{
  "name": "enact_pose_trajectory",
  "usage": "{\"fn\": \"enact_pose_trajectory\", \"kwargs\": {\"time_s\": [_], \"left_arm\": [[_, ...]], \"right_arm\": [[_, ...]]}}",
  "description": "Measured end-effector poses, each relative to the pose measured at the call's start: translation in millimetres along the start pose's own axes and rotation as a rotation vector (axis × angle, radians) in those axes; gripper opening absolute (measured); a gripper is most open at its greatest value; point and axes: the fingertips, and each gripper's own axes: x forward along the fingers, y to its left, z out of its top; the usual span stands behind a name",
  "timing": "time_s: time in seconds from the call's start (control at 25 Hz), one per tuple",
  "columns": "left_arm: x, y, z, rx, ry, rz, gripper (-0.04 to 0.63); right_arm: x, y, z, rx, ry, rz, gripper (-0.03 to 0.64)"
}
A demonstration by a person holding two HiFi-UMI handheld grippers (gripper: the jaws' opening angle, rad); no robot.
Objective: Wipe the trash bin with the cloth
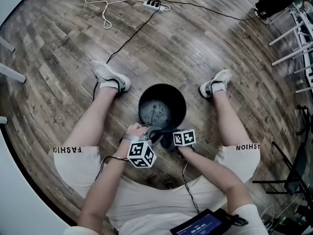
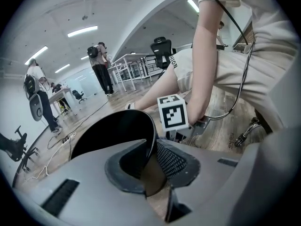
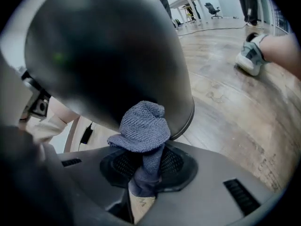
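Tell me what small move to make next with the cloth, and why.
Probably press the cloth against the outside of the trash bin and begin a short stroke: the right gripper clamps the cloth right beside that wall, and the left gripper pinches the rim, steadying it.

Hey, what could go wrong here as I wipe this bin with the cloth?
The left claw pinches only the trash bin's thin rim; wiping pressure could make it slip or tip.
Only a small wad of cloth sticks out of the right claw, so the claw itself might scrape the wall.
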Motion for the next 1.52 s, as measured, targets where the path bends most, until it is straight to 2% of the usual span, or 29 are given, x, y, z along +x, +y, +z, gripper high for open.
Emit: {"fn": "enact_pose_trajectory", "kwargs": {"time_s": [0.2,0.4,0.6,0.76,0.92,1.08,1.24,1.32,1.44,1.52], "left_arm": [[3.0,-2.3,5.3,-0.017,-0.010,0.015,0.075],[2.6,-2.7,1.6,-0.028,0.005,0.032,0.074],[-8.5,-0.9,4.3,0.053,0.046,0.060,0.074],[-24.5,13.3,-3.7,0.114,0.064,0.065,0.097],[-28.1,22.5,-10.9,0.091,0.062,0.009,0.123],[-28.4,19.2,-11.4,0.095,0.053,-0.073,0.106],[-30.1,12.7,-12.0,0.102,0.040,-0.128,0.088],[-30.1,9.3,-14.9,0.093,0.043,-0.158,0.108],[-24.9,7.1,-24.3,0.110,0.073,-0.146,0.112],[-22.0,8.7,-25.5,0.111,0.079,-0.126,0.089]], "right_arm": [[43.6,-36.3,-19.9,0.010,0.031,-0.076,0.087],[45.8,-36.6,-20.8,0.038,0.010,-0.083,0.087],[5.7,-18.2,-29.4,0.063,0.070,-0.048,0.087],[-54.8,15.0,-21.6,0.029,0.032,0.016,0.087],[-110.3,49.1,-0.5,0.027,-0.051,0.068,0.087],[-139.2,81.0,21.0,-0.003,-0.116,0.113,0.087],[-138.6,98.7,35.2,-0.066,-0.119,0.127,0.087],[-129.7,100.0,37.9,-0.085,-0.096,0.122,0.087],[-115.3,98.2,39.9,-0.072,-0.075,0.121,0.087],[-105.6,95.0,42.2,-0.076,-0.071,0.114,0.087]]}}
